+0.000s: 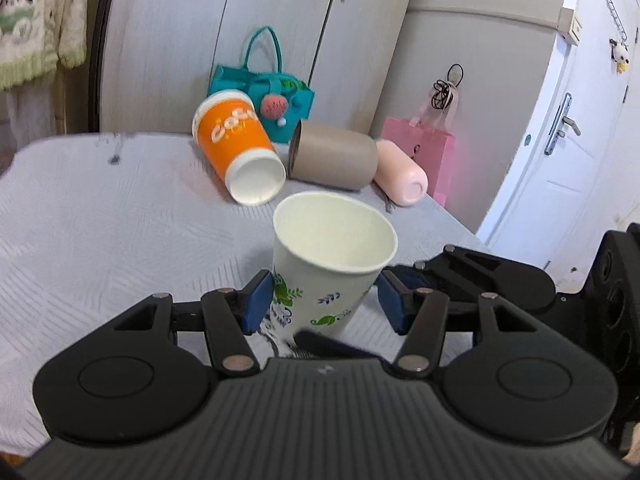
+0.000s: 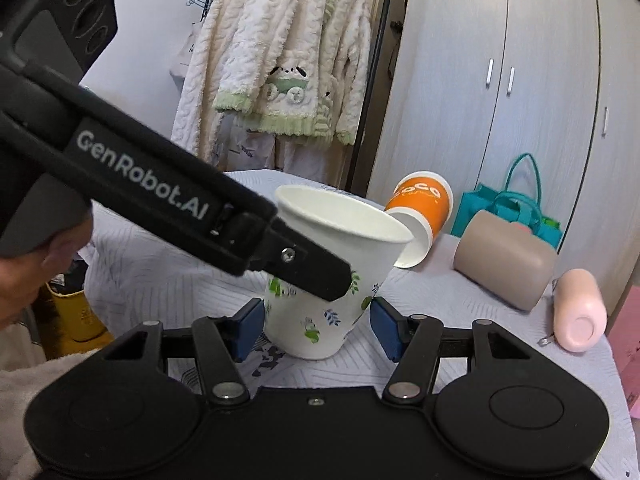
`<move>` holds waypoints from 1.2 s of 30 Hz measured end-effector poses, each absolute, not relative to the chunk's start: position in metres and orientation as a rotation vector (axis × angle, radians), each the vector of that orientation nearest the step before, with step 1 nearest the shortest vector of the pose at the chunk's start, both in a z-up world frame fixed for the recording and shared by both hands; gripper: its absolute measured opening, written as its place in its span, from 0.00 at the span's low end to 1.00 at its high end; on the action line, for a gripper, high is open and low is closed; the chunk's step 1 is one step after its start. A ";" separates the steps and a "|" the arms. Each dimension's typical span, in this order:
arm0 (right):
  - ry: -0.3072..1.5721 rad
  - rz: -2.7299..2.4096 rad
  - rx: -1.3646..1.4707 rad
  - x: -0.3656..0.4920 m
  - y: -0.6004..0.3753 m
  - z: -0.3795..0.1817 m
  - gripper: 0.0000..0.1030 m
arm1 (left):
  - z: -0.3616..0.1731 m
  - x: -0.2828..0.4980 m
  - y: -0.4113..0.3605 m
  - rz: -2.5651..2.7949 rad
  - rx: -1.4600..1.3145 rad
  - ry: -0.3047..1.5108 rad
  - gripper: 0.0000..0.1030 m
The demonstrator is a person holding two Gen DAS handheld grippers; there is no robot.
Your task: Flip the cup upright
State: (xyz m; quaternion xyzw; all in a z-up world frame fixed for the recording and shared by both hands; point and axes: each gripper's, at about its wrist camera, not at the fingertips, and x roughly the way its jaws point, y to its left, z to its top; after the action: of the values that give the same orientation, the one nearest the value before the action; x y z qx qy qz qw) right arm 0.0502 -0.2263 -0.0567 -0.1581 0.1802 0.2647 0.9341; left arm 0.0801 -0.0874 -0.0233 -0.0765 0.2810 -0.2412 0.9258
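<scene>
Cup (image 1: 334,256), white with little green leaves on it, sat mouth up between the blue pads (image 1: 256,304) of the left gripper (image 1: 324,300). It leaned a bit toward 1 o'clock. One pad touched the cup's side at 9 o'clock. The other pad at 3 o'clock was just beside it, and I could not tell if it pressed on the cup.

In the right wrist view, the same cup (image 2: 320,320) stood between the blue pads (image 2: 250,330) of the right gripper (image 2: 318,330). Those pads were spread apart, with a gap showing on each side of the cup, so that gripper was not holding it. The left gripper's black finger (image 2: 304,266) crossed in front of the cup from 10 o'clock and lay on its side wall.

The cup's bottom was on the gray bedspread (image 1: 100,220).

Farther out, at 12 o'clock from the left gripper, an orange cup (image 1: 236,144) lay on its side. A tan cup (image 1: 332,154) lay on its side just beside it at 1 o'clock, and a pink bottle (image 1: 400,172) lay next to that.

Behind them stood a teal bag (image 1: 264,92) and a pink bag (image 1: 428,152), near gray closet doors (image 1: 180,40).

A fluffy white robe (image 2: 280,48) hung at 12 o'clock in the right wrist view.
</scene>
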 end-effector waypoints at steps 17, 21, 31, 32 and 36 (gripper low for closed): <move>0.404 0.433 -0.101 0.023 -0.247 -0.027 0.85 | 0.005 0.051 -0.064 -0.424 -0.212 0.553 0.82; 0.390 0.399 -0.096 0.007 -0.251 -0.013 0.87 | 0.020 0.036 -0.062 -0.370 -0.187 0.544 0.88; 0.371 0.289 -0.015 -0.026 -0.258 0.017 0.94 | 0.044 -0.001 -0.060 -0.267 -0.107 0.535 0.99; 0.378 0.282 -0.015 -0.028 -0.258 0.018 0.97 | 0.045 -0.004 -0.060 -0.256 -0.102 0.541 0.99; 0.438 0.240 -0.029 -0.033 -0.253 0.020 1.00 | 0.047 -0.014 -0.061 -0.215 -0.054 0.555 1.00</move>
State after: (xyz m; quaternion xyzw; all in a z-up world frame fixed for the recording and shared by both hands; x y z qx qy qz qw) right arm -0.0325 -0.2532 0.0202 -0.0141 0.2165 0.1189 0.9689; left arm -0.0137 -0.0613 0.0471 -0.0267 0.2734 -0.1057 0.9557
